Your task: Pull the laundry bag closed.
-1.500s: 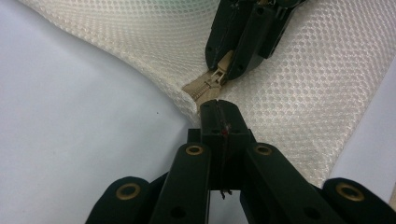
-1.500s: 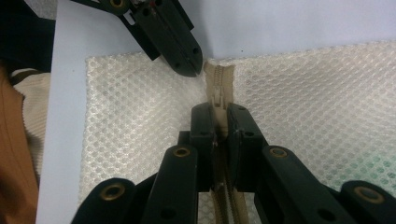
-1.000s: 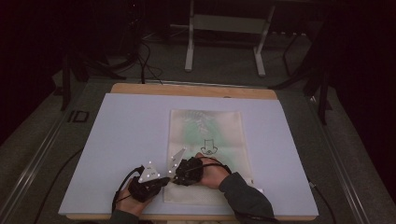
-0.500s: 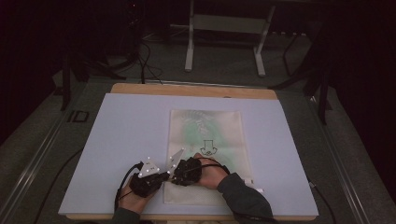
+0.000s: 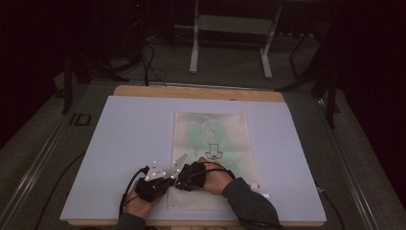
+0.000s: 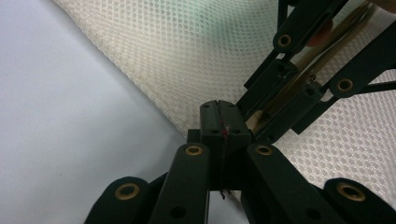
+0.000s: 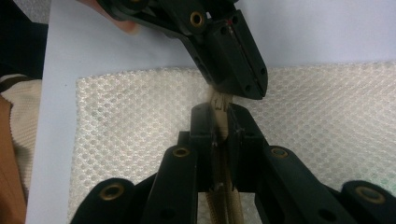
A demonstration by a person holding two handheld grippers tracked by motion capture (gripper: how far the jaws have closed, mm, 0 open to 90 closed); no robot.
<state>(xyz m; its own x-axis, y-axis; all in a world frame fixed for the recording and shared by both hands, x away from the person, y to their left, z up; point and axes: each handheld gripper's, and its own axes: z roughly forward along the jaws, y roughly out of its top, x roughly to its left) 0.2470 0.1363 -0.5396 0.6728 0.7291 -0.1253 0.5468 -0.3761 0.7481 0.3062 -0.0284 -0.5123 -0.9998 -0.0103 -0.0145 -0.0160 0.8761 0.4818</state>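
A white mesh bag (image 5: 210, 129) with something green inside and a black arrow printed on it lies flat on the pale mat (image 5: 129, 139). Both grippers meet at its near left corner. My right gripper (image 7: 219, 112) is shut on a tan ribbed strip (image 7: 225, 205) of the bag's edge, which runs up between its pads. My left gripper (image 6: 219, 105) is shut, its tips (image 7: 243, 91) pressed against the top end of that strip. Whether it pinches anything I cannot tell. From above, the left gripper (image 5: 170, 183) and right gripper (image 5: 178, 180) touch tip to tip.
The mat covers a wooden table (image 5: 191, 92). Beyond its far edge stand a metal frame's legs (image 5: 194, 48) and loose cables (image 5: 148, 67) on the dark floor. A cable (image 5: 125, 191) trails from the left gripper. A sleeve (image 5: 249, 203) lies over the bag's near end.
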